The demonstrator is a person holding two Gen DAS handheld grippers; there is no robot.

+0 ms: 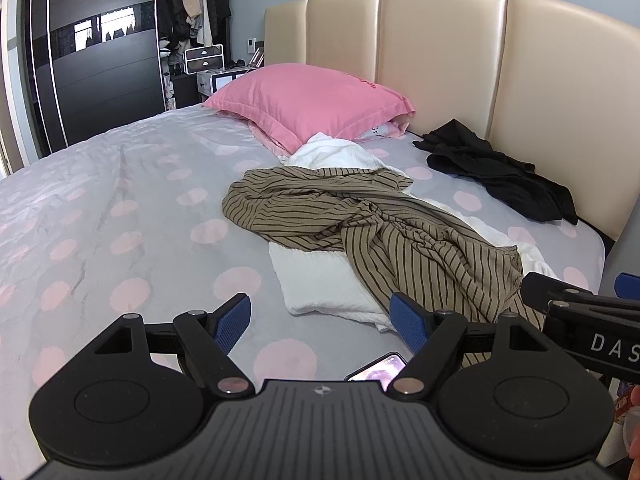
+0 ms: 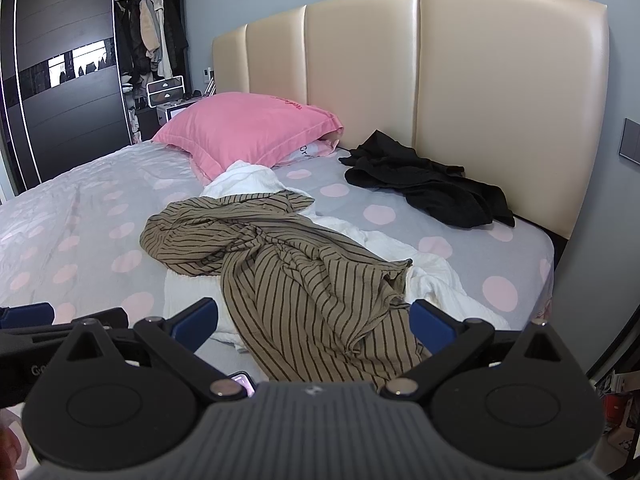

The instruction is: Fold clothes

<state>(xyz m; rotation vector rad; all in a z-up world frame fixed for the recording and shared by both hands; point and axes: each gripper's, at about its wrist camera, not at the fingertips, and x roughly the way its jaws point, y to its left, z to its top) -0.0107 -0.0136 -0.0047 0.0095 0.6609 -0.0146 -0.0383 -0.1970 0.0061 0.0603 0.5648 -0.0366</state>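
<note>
Nearby, striped garment [image 2: 304, 276] between spread grippers [image 2: 314, 326]

The white garment [image 1: 320, 280] lies mostly hidden under the striped garment [image 1: 400, 232], so its shape cannot be read. A phone [image 1: 380, 370] shows only a lit corner behind the near gripper body; its screen is too blurred to tell. The second pillow [image 2: 310, 148] beneath the pink pillow [image 2: 248, 128] carries print, possibly lettering, cut short. The right gripper [image 1: 580, 304] runs off the right edge.
</note>
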